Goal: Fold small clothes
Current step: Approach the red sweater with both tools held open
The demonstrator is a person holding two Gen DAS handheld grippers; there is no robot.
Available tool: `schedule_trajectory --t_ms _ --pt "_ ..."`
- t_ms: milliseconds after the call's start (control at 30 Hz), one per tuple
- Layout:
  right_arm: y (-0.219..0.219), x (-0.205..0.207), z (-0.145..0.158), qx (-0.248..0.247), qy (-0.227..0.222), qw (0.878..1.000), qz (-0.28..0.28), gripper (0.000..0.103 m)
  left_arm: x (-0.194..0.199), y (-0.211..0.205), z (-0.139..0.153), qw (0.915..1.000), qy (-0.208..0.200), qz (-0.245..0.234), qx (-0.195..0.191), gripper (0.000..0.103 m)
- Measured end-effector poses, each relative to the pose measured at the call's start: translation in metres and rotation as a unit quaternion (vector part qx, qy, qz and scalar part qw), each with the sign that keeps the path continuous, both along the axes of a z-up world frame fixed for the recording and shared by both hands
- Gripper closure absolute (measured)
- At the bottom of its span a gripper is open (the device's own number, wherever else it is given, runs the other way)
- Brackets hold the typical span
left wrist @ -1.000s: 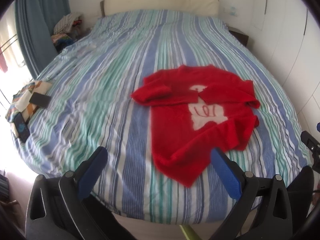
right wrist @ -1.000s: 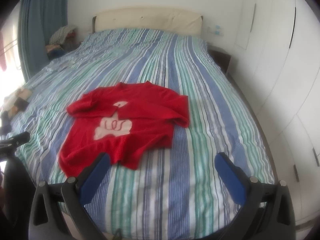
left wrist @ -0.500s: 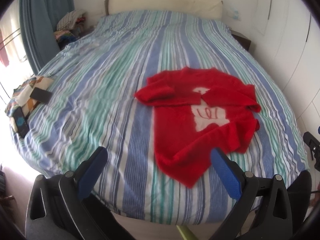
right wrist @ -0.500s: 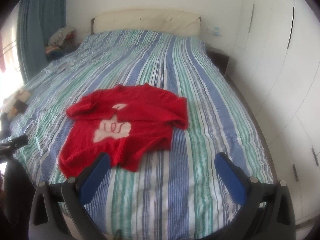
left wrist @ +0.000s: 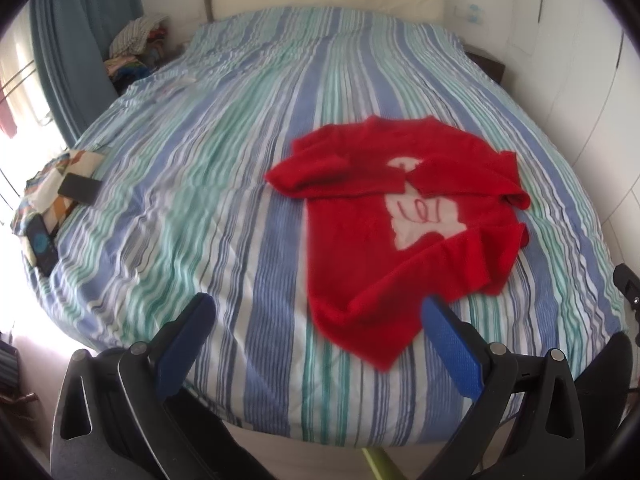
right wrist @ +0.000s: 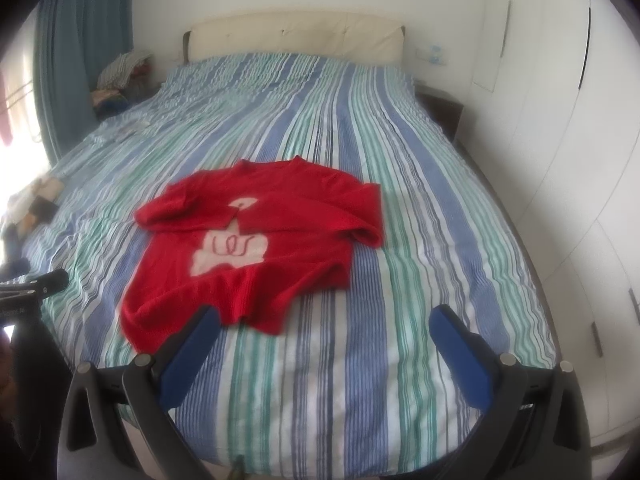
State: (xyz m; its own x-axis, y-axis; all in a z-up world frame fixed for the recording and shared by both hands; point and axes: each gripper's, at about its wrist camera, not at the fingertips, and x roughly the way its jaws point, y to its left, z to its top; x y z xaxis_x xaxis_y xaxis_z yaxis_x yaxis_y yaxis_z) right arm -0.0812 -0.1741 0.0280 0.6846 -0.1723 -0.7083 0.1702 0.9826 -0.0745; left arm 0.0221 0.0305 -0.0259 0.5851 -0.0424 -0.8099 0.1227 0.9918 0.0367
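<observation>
A small red sweater (left wrist: 404, 224) with a pale figure on its chest lies on the striped bed, both sleeves folded in across the front and its near hem rumpled. My left gripper (left wrist: 318, 308) hovers open above the bed's near edge, just short of the hem, holding nothing. In the right wrist view the same sweater (right wrist: 260, 248) lies left of centre. My right gripper (right wrist: 326, 318) is open too, off the sweater's lower right corner, with only bedcover between its blue pads.
The bed (left wrist: 208, 184) has a blue, green and white striped cover. Dark phone-like objects (left wrist: 78, 189) rest on patterned cloth at the left edge. A clothes pile (left wrist: 134, 40) and blue curtain stand at the far left; white wardrobe doors (right wrist: 560, 128) line the right.
Both grippers have drawn back slightly from the bed, so the sweater sits a little farther off in both views. The sweater itself has not moved.
</observation>
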Motion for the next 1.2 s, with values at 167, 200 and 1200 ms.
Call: schedule_trajectory --t_ms 167,200,1200 --pt "-0.001 0.002 0.001 0.0 0.0 1.0 -0.004 0.0 -0.001 -0.004 0.002 1.0 -0.005 -0.006 0.001 0.0" --pt "-0.001 0.003 0.001 0.0 0.001 1.0 -0.004 0.0 -0.002 -0.004 0.002 1.0 -0.005 -0.006 0.001 0.0" --pt "0.019 0.007 -0.003 0.006 0.036 0.999 0.018 0.0 -0.006 -0.007 0.002 0.9991 -0.019 0.002 0.039 0.0"
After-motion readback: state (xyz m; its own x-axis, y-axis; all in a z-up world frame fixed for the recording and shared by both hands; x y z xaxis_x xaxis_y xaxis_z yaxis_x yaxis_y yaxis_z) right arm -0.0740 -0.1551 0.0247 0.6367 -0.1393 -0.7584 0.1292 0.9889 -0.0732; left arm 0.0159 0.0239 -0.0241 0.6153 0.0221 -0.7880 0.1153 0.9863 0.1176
